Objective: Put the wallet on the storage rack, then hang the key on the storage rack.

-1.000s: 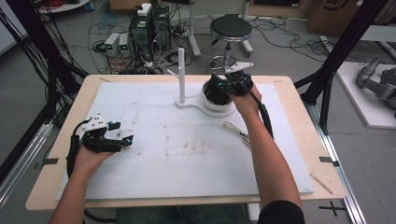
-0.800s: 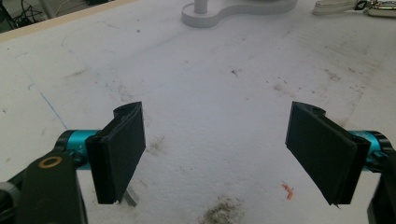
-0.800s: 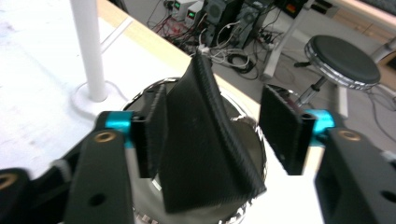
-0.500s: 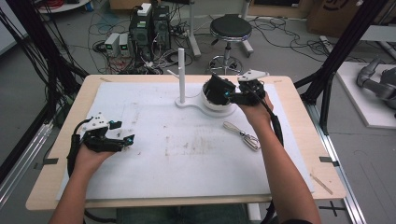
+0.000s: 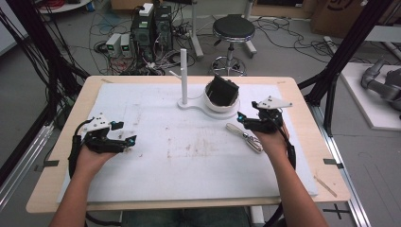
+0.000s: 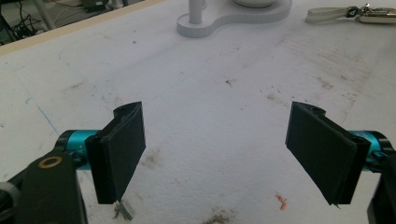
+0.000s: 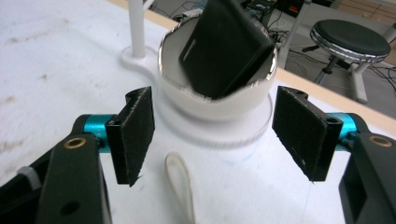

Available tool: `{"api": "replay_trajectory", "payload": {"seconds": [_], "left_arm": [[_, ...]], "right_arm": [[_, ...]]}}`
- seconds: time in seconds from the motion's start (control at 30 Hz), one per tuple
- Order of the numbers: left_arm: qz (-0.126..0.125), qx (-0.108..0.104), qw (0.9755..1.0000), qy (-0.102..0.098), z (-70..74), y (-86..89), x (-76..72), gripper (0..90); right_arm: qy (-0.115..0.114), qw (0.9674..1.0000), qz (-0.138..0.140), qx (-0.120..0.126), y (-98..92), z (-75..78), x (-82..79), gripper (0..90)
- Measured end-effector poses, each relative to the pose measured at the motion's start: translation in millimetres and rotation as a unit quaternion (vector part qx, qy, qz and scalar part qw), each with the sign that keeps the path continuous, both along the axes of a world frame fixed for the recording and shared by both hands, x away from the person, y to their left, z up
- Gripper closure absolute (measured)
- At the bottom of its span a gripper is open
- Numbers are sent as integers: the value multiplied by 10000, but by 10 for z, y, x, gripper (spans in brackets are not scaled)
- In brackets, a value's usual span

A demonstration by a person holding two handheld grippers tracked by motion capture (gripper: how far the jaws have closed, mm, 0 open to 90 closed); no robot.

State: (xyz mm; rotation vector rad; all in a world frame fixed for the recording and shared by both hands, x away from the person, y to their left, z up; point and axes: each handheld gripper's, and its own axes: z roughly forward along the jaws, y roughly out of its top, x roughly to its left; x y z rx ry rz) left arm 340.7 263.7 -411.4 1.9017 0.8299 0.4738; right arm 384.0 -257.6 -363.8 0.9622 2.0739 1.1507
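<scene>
Keys (image 5: 246,137) on their pale strap lie flat on the white mat, right of centre, just in front of the white stand's (image 5: 208,106) round cup. I judge them the next thing to take: my right gripper (image 5: 242,119) hangs just beside them, jaws apart and empty, pointing toward the mat's left edge. From those jaws the bunch lies slightly nearer my edge of the table and a little below. Long axis runs diagonally, strap end toward the cup, metal end toward the near-right corner. In the right gripper view the strap loop (image 7: 180,184) sits low between the two pads, the cup (image 7: 215,100) straight ahead. Black wallet (image 5: 223,90) stands tilted in that cup, leaning on its rim. Left gripper (image 5: 128,140) rests near the left edge, jaws wide apart, holding nothing, well away from the keys; its own view puts them at far upper right (image 6: 355,13). Right hand is clearly the nearer. Count: one key bunch, one wallet, one stand with one post (image 5: 184,75), two grippers. A short drop and a slight turn should line the pads across the strap, I reckon.
</scene>
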Motion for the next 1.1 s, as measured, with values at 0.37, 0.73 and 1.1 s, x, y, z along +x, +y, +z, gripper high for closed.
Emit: {"api": "replay_trajectory", "payload": {"seconds": [0.37, 0.73, 1.1], "left_arm": [[-20, 11, 10000, -35, 10, -14, 44, 200], [23, -100, 9999, -114, 19, -77, 134, 200], [45, -73, 9999, -92, 18, -84, 138, 200]], "right_arm": [[138, 9999, 51, 50, -81, -240, -117, 218], [292, 9994, 123, 100, -185, -352, -186, 211], [414, 9988, 246, 9, -175, -393, -185, 211]]}}
